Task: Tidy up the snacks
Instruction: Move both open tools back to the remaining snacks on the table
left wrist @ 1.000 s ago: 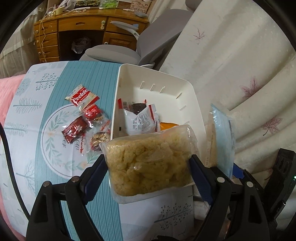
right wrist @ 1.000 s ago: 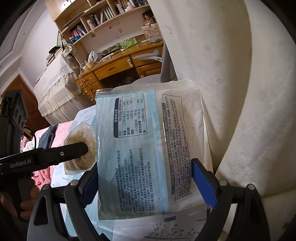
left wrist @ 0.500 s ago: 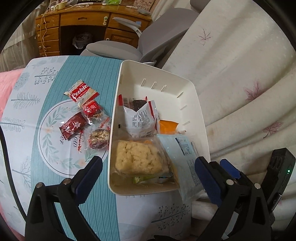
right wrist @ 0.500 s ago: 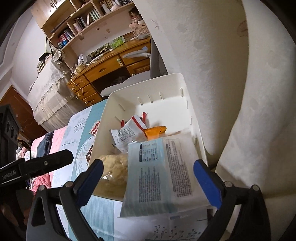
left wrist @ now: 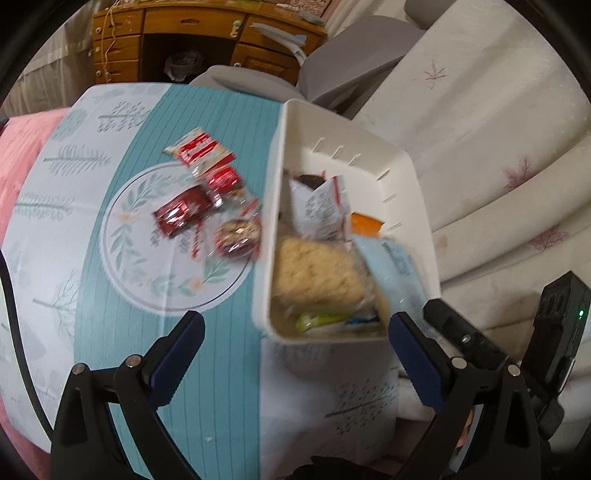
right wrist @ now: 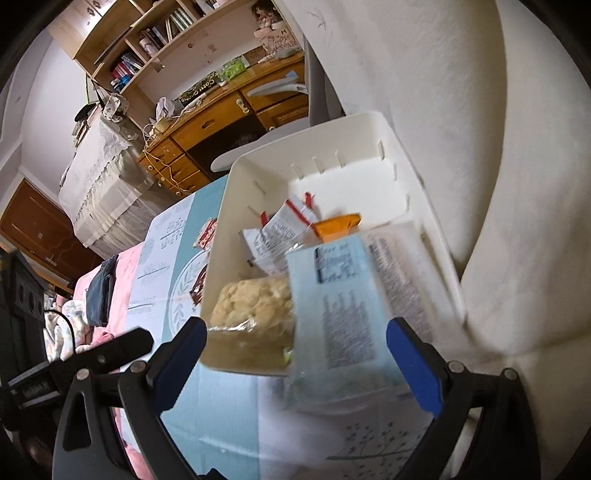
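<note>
A white bin (left wrist: 402,162) (right wrist: 258,173) stands on the patterned tablecloth. Inside it lie a clear bag of yellow puffed snack (left wrist: 314,271) (right wrist: 255,302), a pale blue packet (left wrist: 397,273) (right wrist: 343,306) leaning over the near rim, a white-and-red pouch (left wrist: 321,210) (right wrist: 280,232) and an orange packet (left wrist: 365,223) (right wrist: 338,223). Several red snack packs (left wrist: 199,192) and a round cookie pack (left wrist: 238,232) lie on the cloth left of the bin. My left gripper (left wrist: 295,332) is open and empty in front of the bin. My right gripper (right wrist: 295,339) is open, with the blue packet loose between its fingers.
A cream quilted cushion (left wrist: 498,147) presses against the bin's right side. A grey chair (left wrist: 332,74) and a wooden desk (left wrist: 199,33) stand beyond the table. Pink bedding (left wrist: 22,147) lies at the left. The other gripper's finger (right wrist: 110,347) reaches in at the right wrist view's lower left.
Both grippers opened and released their loads: the yellow snack bag and the blue packet dropped into the bin. The left gripper then shifted left, away from the bin.
</note>
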Motion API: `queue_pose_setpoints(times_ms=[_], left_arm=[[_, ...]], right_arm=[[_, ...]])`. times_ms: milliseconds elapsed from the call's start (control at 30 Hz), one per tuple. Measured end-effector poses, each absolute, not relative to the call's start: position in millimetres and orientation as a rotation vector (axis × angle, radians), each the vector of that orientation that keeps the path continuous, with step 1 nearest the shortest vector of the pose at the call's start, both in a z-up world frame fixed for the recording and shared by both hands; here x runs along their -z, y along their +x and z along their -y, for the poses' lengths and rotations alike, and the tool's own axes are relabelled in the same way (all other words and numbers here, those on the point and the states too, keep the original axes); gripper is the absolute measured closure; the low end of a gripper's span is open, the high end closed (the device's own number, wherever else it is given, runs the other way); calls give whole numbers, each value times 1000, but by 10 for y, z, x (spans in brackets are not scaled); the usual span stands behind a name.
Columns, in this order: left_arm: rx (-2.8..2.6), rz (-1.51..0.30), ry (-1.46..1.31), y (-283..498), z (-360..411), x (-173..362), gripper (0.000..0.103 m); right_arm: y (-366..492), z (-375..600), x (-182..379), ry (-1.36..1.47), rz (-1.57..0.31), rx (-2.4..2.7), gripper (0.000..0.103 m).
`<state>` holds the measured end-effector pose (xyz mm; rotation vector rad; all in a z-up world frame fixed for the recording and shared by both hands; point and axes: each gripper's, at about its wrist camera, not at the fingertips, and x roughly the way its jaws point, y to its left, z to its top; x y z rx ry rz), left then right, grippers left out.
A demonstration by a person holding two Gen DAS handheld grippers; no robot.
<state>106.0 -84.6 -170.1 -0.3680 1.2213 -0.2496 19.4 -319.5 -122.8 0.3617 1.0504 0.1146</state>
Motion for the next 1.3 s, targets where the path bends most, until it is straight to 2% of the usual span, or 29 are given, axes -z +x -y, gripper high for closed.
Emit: queue_pose_setpoints(times_ms=[800,1300], left_arm=[[245,-1288,-248,780,-721,1706,4],[251,-1346,-106,1229,-1676,1857,4]], right_arm=[[-54,1746,1407,463,-1094,-64,4],[-60,938,1783,557,-1118,84,5]])
